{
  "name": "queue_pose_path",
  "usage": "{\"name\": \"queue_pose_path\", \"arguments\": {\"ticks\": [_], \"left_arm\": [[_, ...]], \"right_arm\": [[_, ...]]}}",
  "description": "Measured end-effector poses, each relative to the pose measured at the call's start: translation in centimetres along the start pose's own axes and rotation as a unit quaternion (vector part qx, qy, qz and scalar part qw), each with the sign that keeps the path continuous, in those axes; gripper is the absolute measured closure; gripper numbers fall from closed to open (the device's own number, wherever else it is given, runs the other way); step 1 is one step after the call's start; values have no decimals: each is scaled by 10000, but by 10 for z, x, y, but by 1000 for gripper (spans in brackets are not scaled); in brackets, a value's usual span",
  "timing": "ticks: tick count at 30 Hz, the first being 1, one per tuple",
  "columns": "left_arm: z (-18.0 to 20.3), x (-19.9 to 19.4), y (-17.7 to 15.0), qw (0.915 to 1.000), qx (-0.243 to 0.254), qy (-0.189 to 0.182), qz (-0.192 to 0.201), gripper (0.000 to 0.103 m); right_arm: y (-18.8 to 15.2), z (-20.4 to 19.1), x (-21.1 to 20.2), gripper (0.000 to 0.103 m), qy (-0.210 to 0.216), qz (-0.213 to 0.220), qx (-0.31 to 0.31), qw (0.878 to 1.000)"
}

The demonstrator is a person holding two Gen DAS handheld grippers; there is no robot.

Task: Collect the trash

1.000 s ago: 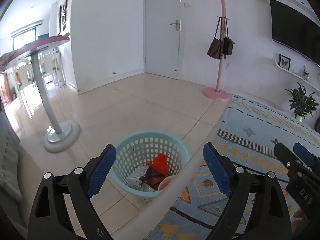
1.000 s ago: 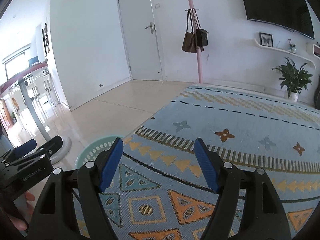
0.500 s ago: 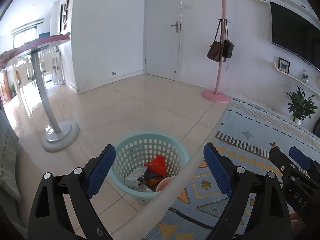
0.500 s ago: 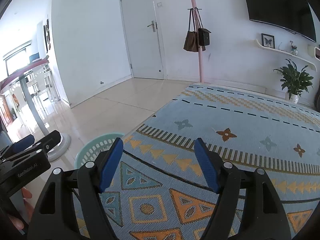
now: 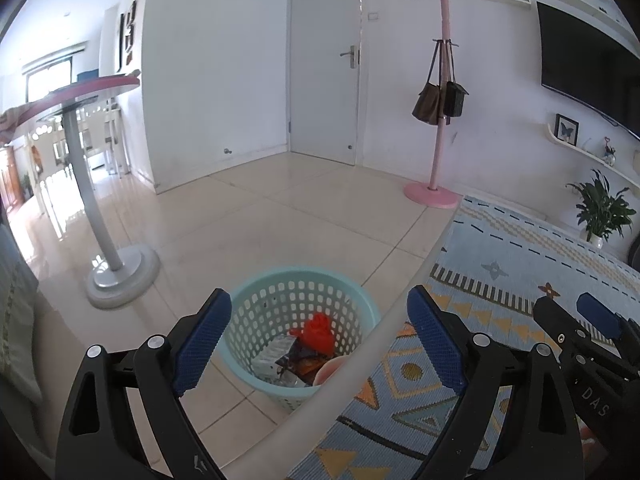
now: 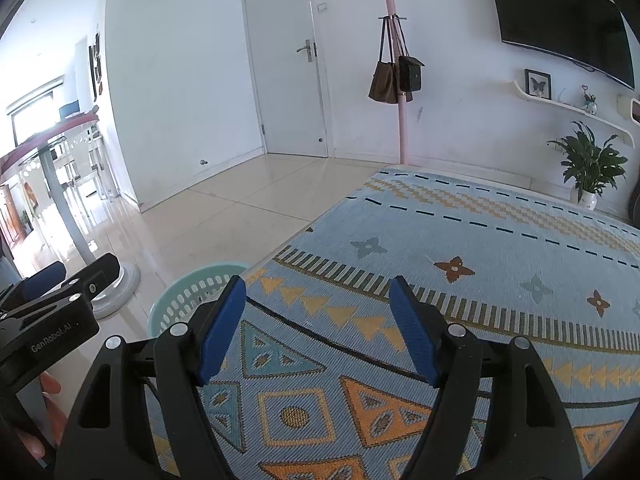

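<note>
A teal perforated basket [image 5: 280, 292] stands on the tile floor beside the table edge. It holds trash: a red crumpled piece [image 5: 318, 330], silver and dark wrappers [image 5: 286, 360]. My left gripper [image 5: 318, 340] is open and empty, above and in front of the basket. My right gripper [image 6: 316, 328] is open and empty over the patterned tablecloth [image 6: 460, 248]; the basket's rim [image 6: 188, 284] shows at its left. Each gripper also shows in the other's view, the right one [image 5: 588, 328] and the left one [image 6: 60, 292].
A round glass-edged table with a blue, orange and yellow patterned cloth [image 5: 500, 248] lies under both grippers. A pedestal table [image 5: 116, 276] stands left of the basket. A pink coat stand [image 5: 434, 192] with bags, a white door [image 5: 324, 80] and a potted plant [image 5: 600, 208] stand further off.
Both views have tilted up slightly, so the basket sits lower in the frames. Both grippers stay open and empty.
</note>
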State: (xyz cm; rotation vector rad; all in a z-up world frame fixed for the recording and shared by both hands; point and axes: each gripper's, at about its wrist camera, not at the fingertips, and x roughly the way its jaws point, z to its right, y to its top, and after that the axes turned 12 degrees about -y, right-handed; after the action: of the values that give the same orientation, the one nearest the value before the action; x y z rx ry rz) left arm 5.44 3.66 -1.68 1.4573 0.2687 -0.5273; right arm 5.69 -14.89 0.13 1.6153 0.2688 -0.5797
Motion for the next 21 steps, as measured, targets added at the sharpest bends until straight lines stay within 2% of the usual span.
{"name": "queue_pose_path", "arguments": {"ticks": [21], "left_arm": [[1, 3, -1, 10000, -7, 34, -53, 14]], "right_arm": [[0, 2, 2, 28, 10, -33, 0, 10000]]}}
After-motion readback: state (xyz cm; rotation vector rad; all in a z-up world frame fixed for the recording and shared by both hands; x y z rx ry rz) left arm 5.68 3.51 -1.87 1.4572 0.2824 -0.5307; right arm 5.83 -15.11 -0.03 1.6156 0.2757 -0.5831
